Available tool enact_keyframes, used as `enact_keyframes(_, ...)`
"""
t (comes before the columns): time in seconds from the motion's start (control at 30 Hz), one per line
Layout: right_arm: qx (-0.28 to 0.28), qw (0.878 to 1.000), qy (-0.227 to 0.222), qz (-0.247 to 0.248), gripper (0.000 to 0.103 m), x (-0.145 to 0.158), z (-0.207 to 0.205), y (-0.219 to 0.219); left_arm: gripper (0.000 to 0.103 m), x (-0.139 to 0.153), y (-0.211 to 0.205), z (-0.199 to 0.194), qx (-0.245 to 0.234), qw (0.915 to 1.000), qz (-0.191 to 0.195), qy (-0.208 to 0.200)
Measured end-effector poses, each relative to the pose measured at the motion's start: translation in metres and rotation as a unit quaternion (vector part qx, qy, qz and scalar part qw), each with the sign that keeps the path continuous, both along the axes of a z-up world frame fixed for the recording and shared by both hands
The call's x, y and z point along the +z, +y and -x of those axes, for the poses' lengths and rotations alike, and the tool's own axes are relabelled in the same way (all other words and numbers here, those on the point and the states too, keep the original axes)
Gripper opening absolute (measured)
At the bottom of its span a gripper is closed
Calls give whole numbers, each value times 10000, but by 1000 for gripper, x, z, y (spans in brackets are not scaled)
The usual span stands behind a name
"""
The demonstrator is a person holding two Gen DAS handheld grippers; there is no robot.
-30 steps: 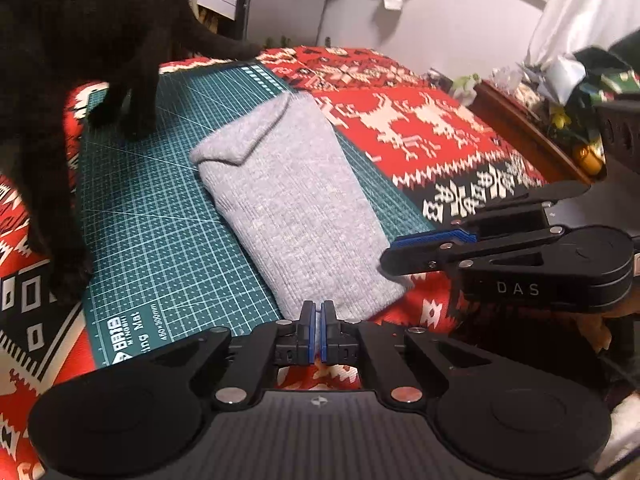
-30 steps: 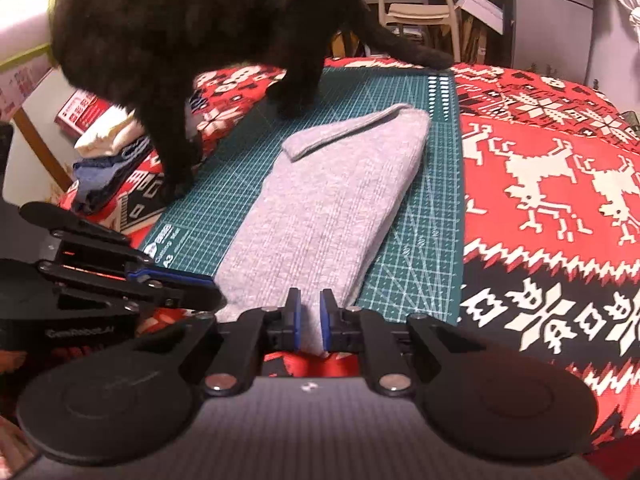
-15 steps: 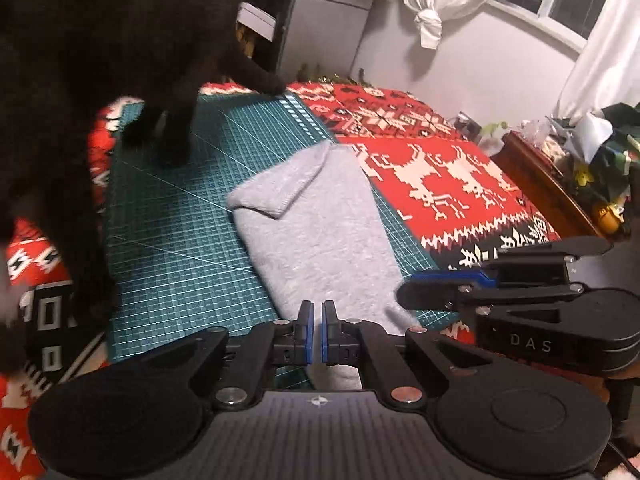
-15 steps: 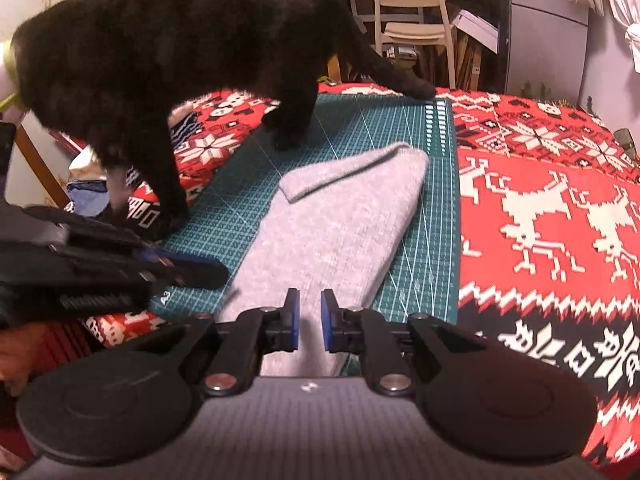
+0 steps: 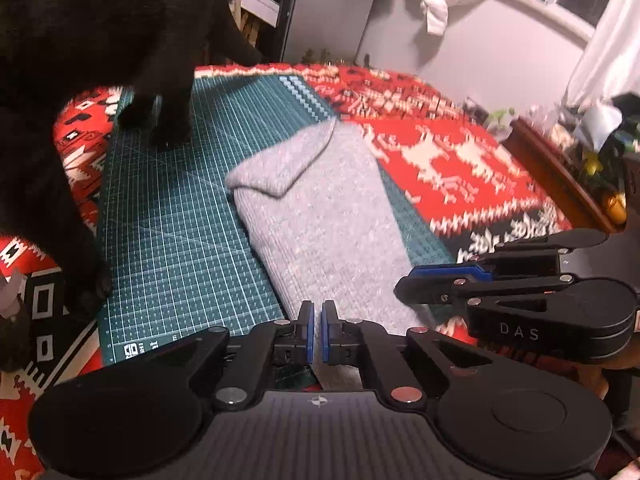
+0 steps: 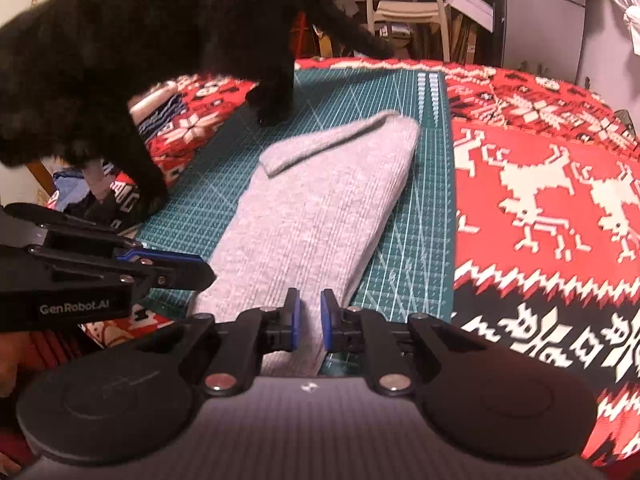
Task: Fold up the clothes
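Note:
A grey knitted garment, folded into a long strip with a flap turned over at its far end, lies on a green cutting mat. My left gripper is shut on the garment's near left edge, and grey cloth shows in the thin gap between its pads. My right gripper is shut on the near right edge, with a thicker layer of cloth between its pads. The two grippers stand side by side, close together.
A black cat stands on the mat's left and far part, its paws close to the garment. A red patterned blanket covers the bed under the mat. Stacked clothes lie left, a wooden side table right, a chair behind.
Both grippers have risen and drawn back, with the garment's near end now running in between their pads. The cat has shifted its stance on the mat.

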State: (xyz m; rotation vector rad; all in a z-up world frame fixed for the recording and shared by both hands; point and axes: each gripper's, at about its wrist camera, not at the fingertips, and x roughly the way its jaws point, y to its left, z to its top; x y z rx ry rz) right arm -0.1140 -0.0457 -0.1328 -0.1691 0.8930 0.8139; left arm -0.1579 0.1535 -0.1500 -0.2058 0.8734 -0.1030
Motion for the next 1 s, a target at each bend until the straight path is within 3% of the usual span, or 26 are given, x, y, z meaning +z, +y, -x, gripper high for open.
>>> enact_keyframes(0.1,-20,9999,-117,-123,12,9,-7,4,4,7,5,-6,56,9996,90,-244)
enact_keyframes(0.3,-73,9992,-312,-256,12,13,-25,27,4,-4,14,-37,300,9987,250,-314)
enact_keyframes(0.43,-131,9996,-201,-134,12,-3,-34,36,4,-15,6,-46,193,9992,-184,-291)
enact_keyframes(0.53,-137,9996,-175,-200,12,-11,-36,32,5,-20,4,-47,155,9992,-292,-234)
enact_keyframes(1.0,-381,9983,-330,-276,14,8,-44,31,4,-5,-5,-51,12,9984,-307,-468)
